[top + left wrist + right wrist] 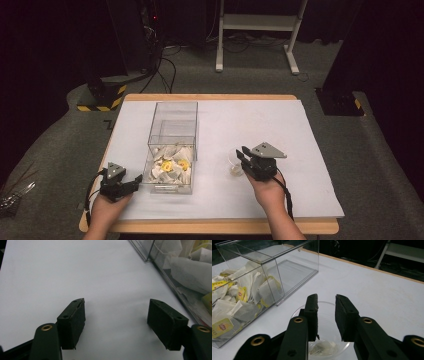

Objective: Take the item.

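Teabag [323, 349] lies in the bottom of a small clear cup [294, 312], right of the clear box [172, 145] on the white table [300, 190]. Right gripper [326, 305] hangs just over the cup, jaws a narrow gap apart, nothing between the pads; bag looks released. Left gripper [136, 180] rests near the box's near-left corner, jaws wide apart over bare table, holding nothing.

Judgement: drop-off step is about finished.

- Spread the right jaws a little more before lifting, so no string or paper corner clings to a pad.
- Lift straight up, clear of the rim; the cup is light and would tip at a sideways nudge.
- Whether a tag string trails over the rim cannot be told.
- Box's near compartment holds many teabags [170, 166], loosely heaped; far compartment looks empty. For another pick, take one bag by a raised corner, not the heap.
- Left gripper could steady the box wall.
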`<state>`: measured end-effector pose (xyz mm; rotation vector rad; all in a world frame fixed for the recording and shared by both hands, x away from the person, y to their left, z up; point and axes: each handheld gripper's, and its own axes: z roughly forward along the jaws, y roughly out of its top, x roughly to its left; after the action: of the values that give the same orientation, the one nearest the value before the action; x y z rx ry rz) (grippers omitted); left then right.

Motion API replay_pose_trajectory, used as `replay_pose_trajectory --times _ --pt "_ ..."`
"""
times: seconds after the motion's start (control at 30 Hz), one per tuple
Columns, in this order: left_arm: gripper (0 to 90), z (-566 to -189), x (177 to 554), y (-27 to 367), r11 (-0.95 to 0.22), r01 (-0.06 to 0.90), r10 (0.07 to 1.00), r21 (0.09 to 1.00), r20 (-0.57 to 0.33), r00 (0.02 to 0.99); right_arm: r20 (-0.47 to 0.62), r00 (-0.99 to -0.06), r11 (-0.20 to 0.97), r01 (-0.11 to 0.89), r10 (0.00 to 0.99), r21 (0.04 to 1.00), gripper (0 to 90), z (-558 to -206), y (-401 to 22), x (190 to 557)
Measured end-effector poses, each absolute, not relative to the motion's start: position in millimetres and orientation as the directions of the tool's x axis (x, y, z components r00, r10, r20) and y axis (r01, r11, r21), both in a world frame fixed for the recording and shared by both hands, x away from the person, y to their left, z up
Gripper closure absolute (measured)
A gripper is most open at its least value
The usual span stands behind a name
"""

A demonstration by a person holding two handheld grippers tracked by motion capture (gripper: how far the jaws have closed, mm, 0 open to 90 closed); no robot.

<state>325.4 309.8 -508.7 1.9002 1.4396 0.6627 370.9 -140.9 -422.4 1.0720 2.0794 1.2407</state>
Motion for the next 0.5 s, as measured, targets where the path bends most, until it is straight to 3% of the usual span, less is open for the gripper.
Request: replay_pose_trajectory --times 0.5 --pt "30.9 -508.8 325.3 309.6 -0.184 0.630 0.964 0.754 0.011 0.267 -0.020 -0.533 0.268 0.392 0.846 0.880 61.4 -419.5 -168.8 360.9"
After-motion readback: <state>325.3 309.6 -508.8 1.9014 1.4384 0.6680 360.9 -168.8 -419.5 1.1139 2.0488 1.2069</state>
